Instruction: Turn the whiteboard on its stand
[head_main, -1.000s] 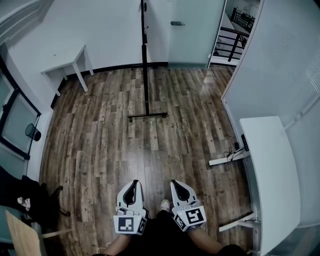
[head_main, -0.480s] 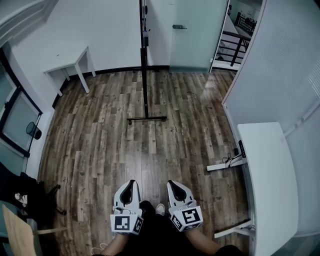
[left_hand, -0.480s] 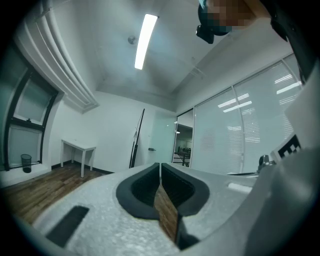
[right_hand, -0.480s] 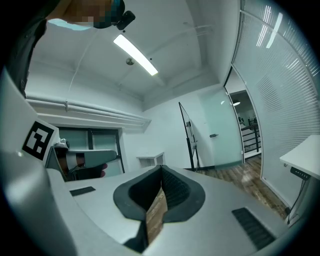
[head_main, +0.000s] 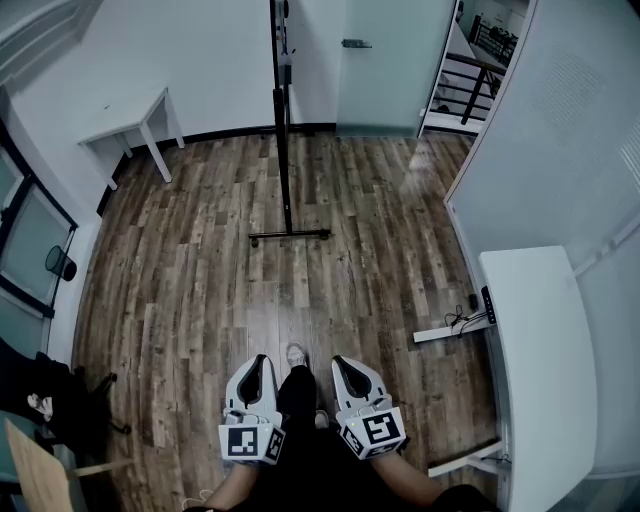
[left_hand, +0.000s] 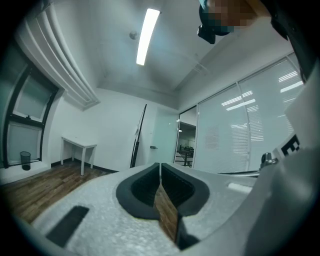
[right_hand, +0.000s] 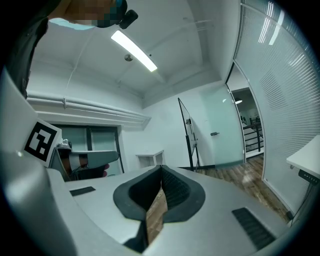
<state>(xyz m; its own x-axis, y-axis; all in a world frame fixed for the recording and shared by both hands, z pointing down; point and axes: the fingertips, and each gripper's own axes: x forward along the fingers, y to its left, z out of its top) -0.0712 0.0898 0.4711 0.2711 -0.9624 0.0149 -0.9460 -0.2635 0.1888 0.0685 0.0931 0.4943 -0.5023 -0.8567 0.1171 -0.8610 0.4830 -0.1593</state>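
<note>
Left gripper: your left gripper (head_main: 255, 362) sits at 7 o'clock in the head view, low by your legs. Its jaws are pressed together with nothing between them.
Right gripper: your right gripper (head_main: 341, 363) sits at 5 o'clock, near the left one. Its jaws meet too and hold nothing.
Whiteboard: the whiteboard (head_main: 279, 100) stands edge-on to you at 12 o'clock, well apart from both grippers. It shows as a thin dark upright rising from the stand's foot bar (head_main: 289, 236) on the wood floor (head_main: 200, 280).
Foot: your shoe (head_main: 296, 355) shows between the two grippers.
Surroundings: a small white table (head_main: 140, 120) stands at 10 o'clock against the wall, a glass door (head_main: 380, 70) at 1 o'clock, and a white desk (head_main: 540, 350) at 4 o'clock.
</note>
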